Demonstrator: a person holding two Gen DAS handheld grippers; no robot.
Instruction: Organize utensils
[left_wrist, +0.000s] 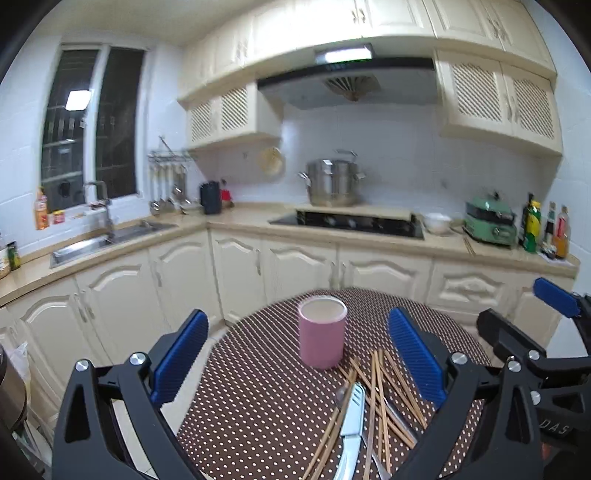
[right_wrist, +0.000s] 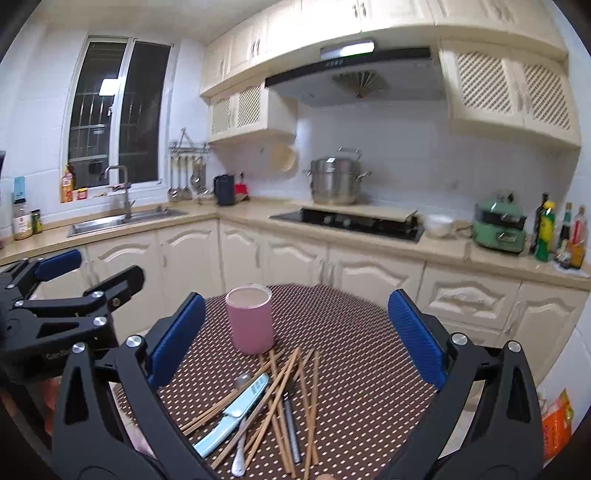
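Nothing has been sorted yet, by my judgement: the pink cup (right_wrist: 250, 320) looks empty and every utensil lies loose on the table (right_wrist: 351, 350). Nearest, the right gripper (right_wrist: 295, 339) hangs over the near edge with its 2 blue ribbed pads wide apart, holding nothing; the left gripper (left_wrist: 295, 350), just to its left, is likewise spread and empty. Between and below them is the heap: bamboo chopsticks (right_wrist: 284, 384), thin, straight and matt, crossed over one another in a loose fan; a folded pale-blue peeler or knife (right_wrist: 236, 410) with a smooth plastic body lying across them; a metal spoon (right_wrist: 242, 380) partly buried, its bowl toward the cup; and a dark slim rod-like tool (right_wrist: 291, 428), kind uncertain. The cloth is brown with white dots and appears slick. Just beyond the heap, near its far tips, stands the cup, a plain upright cylinder with a pale lining, likely ceramic. Remaining work: the whole pile, presumably into that cup. Farther off, cream cabinets (right_wrist: 369, 273) and a steel pot (right_wrist: 335, 181) on the hob.
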